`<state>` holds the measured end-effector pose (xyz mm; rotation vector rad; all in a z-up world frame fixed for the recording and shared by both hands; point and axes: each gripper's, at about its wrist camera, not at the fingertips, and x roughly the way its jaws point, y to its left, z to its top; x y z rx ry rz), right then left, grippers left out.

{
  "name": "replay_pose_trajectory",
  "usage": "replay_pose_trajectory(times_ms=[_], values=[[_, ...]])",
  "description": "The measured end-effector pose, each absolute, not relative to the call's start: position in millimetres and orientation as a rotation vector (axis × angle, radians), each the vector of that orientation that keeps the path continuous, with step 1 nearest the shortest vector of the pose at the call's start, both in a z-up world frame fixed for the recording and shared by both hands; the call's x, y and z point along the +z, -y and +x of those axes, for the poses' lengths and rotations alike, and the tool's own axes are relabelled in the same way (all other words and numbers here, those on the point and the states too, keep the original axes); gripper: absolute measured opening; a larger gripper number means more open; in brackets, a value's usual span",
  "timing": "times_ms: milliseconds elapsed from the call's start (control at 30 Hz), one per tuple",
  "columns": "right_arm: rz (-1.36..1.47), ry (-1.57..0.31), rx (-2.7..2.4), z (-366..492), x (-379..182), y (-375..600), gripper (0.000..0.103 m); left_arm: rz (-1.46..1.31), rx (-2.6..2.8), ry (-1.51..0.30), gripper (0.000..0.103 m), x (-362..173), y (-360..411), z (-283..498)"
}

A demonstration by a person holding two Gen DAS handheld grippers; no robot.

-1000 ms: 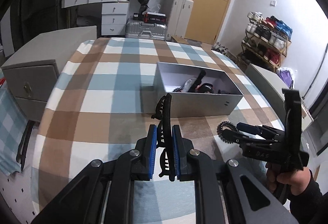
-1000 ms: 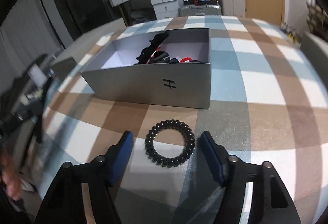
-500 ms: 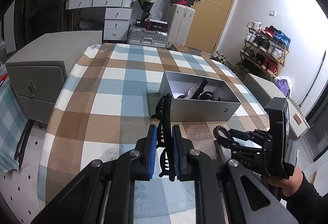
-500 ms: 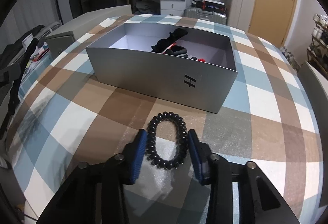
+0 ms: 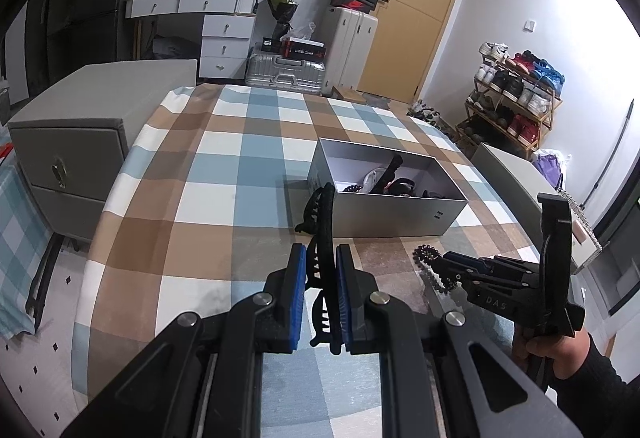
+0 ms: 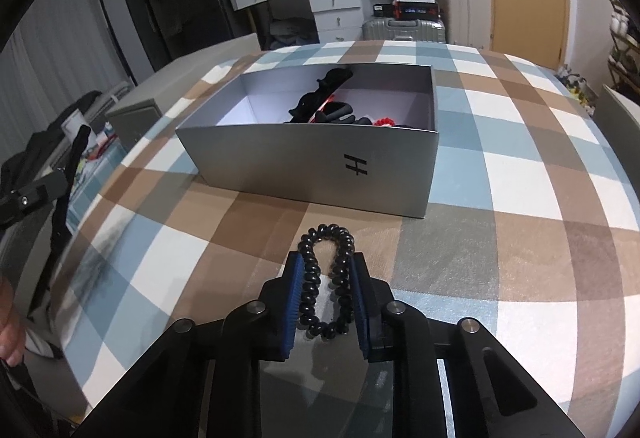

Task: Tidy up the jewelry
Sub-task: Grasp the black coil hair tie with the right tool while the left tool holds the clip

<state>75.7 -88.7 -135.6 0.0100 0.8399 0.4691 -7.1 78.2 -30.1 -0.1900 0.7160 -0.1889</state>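
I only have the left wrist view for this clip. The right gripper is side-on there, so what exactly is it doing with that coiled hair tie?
Observer: In the right wrist view the right gripper is closing, and the coiled hair tie between its pads is already squeezed into a narrow loop.
Operator: Any marking on the box?
Observer: Yes, the silver box has a black H-shaped mark on the wall facing the right gripper.
Operator: Anything red inside?
Observer: A small red piece sits behind the near wall, toward its right end.
Operator: And my own grip?
Observer: The right view shows the black hair claw sticking out past the left gripper's fingers.
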Motion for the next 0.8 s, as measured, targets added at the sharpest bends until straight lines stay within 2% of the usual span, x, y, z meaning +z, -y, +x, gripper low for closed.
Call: replay_pose_trajectory(times_ms=[333,367,733,800], values=[[0.095,-0.825,0.514,67,-129,104,0.019,-0.156,-0.195,-0.734,0.010,-31,-68,-2],[0.117,-0.824,0.534,66,-128,107,0.001,-0.154,-0.196,-0.735,0.010,-31,-66,-2],[0.070,-0.861,0.544,65,-136,104,0.003,-0.136,-0.214,-0.769,0.010,-38,-57,4],[0.044,-0.863,0.529,67,-136,101,0.008,-0.134,-0.213,-0.775,0.010,-40,-56,5]])
